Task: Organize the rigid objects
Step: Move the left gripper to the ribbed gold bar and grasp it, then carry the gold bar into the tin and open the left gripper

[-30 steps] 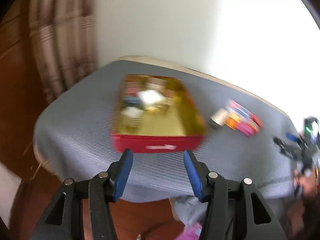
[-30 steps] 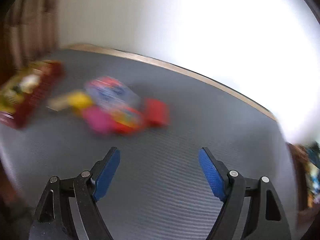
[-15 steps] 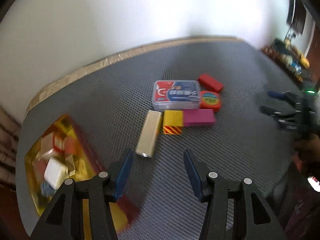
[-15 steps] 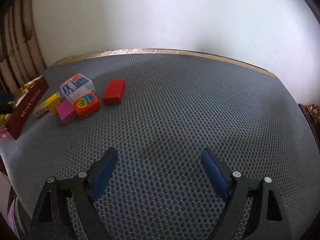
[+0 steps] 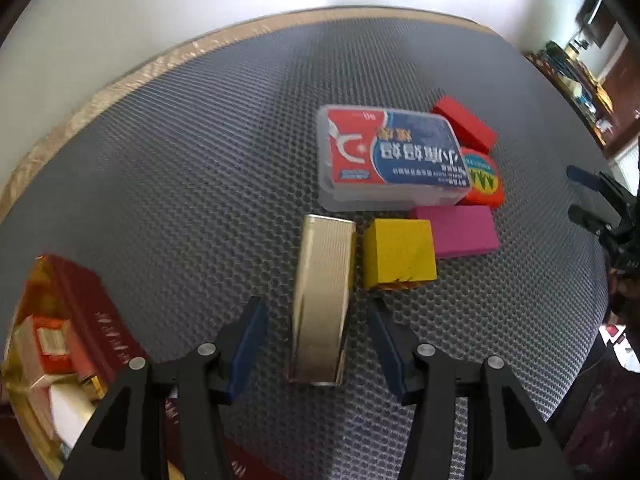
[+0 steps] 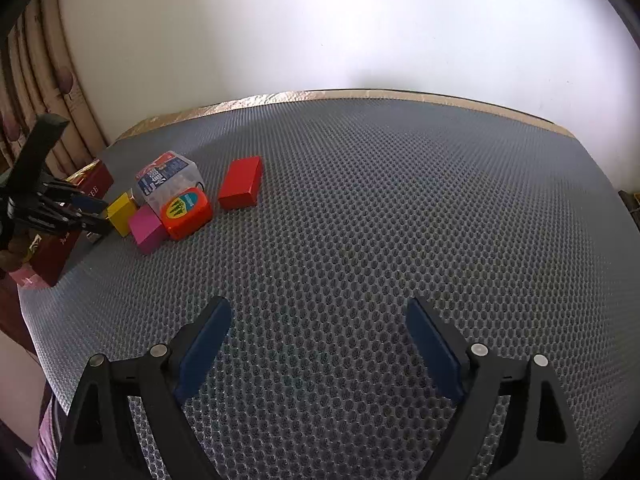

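My left gripper point(image 5: 316, 340) is open, its jaws straddling the near end of a long gold box point(image 5: 322, 300) that lies on the grey mesh mat point(image 5: 180, 160). Beside it lie a yellow block point(image 5: 398, 254), a pink block point(image 5: 464, 230), a clear plastic case with a red and blue label point(image 5: 388, 156), an orange tape measure point(image 5: 482, 180) and a red block point(image 5: 464, 124). My right gripper point(image 6: 318, 344) is open and empty over bare mat, far from the cluster point(image 6: 180, 200). The left gripper point(image 6: 86, 210) shows in the right wrist view.
A red box with a gold lining point(image 5: 60, 332) holding several small packs stands at the mat's left edge; it also shows in the right wrist view point(image 6: 64, 236). A white wall runs behind the table. The right gripper point(image 5: 588, 196) shows at the right edge of the left wrist view.
My left gripper has swung from the red box to the loose objects and closed in over the gold box. My right gripper has steadied over the mat.
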Available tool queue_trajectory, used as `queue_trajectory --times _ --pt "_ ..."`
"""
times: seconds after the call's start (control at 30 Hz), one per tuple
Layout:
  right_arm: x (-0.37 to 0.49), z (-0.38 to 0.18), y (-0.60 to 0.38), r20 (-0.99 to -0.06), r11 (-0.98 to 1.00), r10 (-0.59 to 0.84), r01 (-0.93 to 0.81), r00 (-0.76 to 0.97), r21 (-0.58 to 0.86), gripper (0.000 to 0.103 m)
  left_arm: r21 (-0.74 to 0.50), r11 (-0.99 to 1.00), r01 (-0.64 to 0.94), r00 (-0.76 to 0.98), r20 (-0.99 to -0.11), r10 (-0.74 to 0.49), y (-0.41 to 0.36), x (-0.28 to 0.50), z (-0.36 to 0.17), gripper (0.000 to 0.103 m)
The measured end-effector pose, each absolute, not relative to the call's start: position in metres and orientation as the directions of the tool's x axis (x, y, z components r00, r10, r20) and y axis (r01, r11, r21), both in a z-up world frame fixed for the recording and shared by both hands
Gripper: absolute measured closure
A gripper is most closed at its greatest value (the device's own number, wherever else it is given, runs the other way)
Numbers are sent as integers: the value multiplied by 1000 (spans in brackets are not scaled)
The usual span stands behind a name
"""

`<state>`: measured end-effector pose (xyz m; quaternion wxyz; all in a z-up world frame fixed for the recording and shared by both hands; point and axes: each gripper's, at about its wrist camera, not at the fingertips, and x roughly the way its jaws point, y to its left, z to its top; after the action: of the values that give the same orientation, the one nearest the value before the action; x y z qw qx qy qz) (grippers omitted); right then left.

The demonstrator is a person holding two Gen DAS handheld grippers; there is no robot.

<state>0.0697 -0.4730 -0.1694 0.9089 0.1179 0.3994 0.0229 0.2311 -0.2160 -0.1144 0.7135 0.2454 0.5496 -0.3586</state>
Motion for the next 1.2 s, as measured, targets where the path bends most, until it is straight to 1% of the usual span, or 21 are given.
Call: queue_trajectory --times 0.03,0.07,0.1,0.13,0.33,0.4,0.5,0.57,0.67,0.73,0.8,0.93,1.2 --pt "71 -170 -474 -724 970 139 55 676 238 15 -37 622 782 153 -956 -249 -217 231 -115 49" --pt "71 -172 -474 -727 969 139 58 672 240 15 -35 626 779 156 -956 -248 -217 231 -115 52" --pt "72 -172 -474 -732 968 143 59 667 243 14 -27 635 772 170 -954 -248 -216 230 -115 72" --pt "74 -173 -473 -733 968 144 58 664 243 14 -20 656 755 190 -950 -247 -214 230 -113 73" --pt "74 -175 -472 -738 969 147 52 659 240 11 15 755 656 277 -935 -222 -204 212 -104 73" --pt "74 -175 -471 -739 970 147 52 657 239 11 -13 801 599 306 -920 -244 -195 197 -92 73" --pt "75 -175 -468 -741 971 143 52 656 233 11 -80 855 513 362 -882 -301 -169 168 -59 73" --pt "76 -176 -467 -743 972 140 51 654 229 11 -101 877 470 406 -857 -316 -151 150 -39 73" --pt "78 -176 -463 -746 974 134 52 652 221 11 -88 921 380 492 -823 -282 -110 127 -13 73" --pt "78 -177 -462 -749 975 131 52 650 216 10 -78 941 331 515 -820 -249 -88 125 -3 73" --pt "79 -177 -461 -752 976 130 51 646 212 8 -82 958 273 521 -825 -219 -57 130 -3 73" --pt "80 -177 -457 -760 980 120 46 638 193 7 -93 972 216 511 -837 -194 -24 133 -13 73" --pt "90 -178 -447 -773 985 107 38 626 167 5 -96 974 203 487 -853 -186 -19 155 -42 73"
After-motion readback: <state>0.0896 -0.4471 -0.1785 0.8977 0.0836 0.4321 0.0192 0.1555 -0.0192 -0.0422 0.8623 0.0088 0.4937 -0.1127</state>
